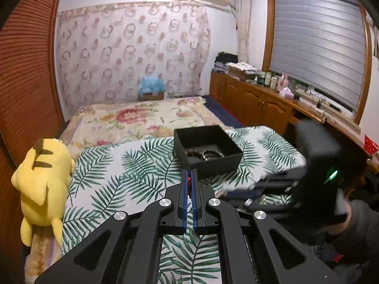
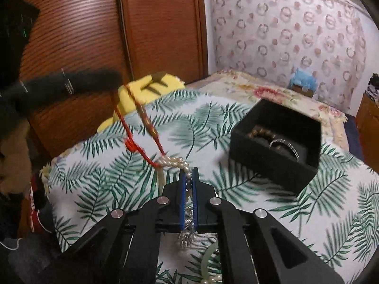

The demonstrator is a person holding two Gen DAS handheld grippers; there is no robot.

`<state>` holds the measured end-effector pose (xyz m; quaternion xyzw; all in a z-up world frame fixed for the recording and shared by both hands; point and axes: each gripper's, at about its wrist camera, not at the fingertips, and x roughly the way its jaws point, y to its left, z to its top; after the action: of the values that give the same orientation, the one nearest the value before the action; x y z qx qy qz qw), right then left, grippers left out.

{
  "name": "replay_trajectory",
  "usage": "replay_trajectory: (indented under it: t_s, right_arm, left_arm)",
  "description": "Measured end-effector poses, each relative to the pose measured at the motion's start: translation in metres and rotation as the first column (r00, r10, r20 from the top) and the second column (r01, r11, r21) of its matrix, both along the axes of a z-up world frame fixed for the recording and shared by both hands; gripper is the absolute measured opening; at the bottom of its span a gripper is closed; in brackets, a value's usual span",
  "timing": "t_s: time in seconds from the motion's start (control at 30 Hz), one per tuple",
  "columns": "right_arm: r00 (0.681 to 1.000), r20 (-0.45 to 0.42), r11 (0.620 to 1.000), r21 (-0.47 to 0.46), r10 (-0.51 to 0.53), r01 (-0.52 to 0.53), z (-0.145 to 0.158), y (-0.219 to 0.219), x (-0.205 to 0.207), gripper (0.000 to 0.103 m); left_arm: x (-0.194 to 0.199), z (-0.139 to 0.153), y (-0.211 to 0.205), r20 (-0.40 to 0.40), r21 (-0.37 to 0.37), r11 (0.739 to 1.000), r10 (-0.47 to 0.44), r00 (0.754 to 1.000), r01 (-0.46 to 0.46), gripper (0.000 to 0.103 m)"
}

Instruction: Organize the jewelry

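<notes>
Low in the frame, the right gripper point(image 2: 188, 177) pinches shut on a pearl string point(image 2: 176, 162). It looks light, floppy and tangled with a red cord point(image 2: 132, 142) that the left gripper point(image 1: 188, 184) pinches; hold the beads gently. Farther right sits the black box point(image 2: 265, 156).

One black box point(image 2: 272, 163) stands open on the one leaf-print cloth point(image 2: 236, 123), and inside it two bracelets can be counted: one of brown beads point(image 2: 258, 132) and one silver band point(image 2: 287, 148); whether more lies under them cannot be told. Outside the box there is one pearl strand point(image 2: 176, 163), one red cord point(image 2: 135, 146) tangled with it, and one pale green ring point(image 2: 209, 254) partly hidden at the bottom of the right wrist view. One yellow plush toy point(image 1: 41, 184) lies at the cloth's edge, and two grippers are in view, the left gripper point(image 1: 188, 177) and the right gripper point(image 2: 188, 177), each with two blue-padded fingers point(image 1: 185, 196).
</notes>
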<state>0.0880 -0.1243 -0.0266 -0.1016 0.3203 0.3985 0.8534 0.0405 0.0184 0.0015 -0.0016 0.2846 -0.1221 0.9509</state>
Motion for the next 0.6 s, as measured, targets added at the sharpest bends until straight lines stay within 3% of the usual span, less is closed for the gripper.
replay_trajectory:
  t_s: [0.33, 0.6]
  right_arm:
    - [0.992, 0.123, 0.995, 0.095, -0.042, 0.030, 0.063, -0.026, -0.001, 0.006]
    - [0.986, 0.144, 0.989, 0.131, -0.083, 0.064, 0.084, -0.047, 0.014, 0.006]
  left_arm:
    - [0.007, -0.006, -0.002, -0.008, 0.001, 1.000, -0.006, 1.000, 0.006, 0.002]
    - [0.025, -0.014, -0.020, -0.029, 0.014, 0.999, -0.039, 0.999, 0.040, 0.002]
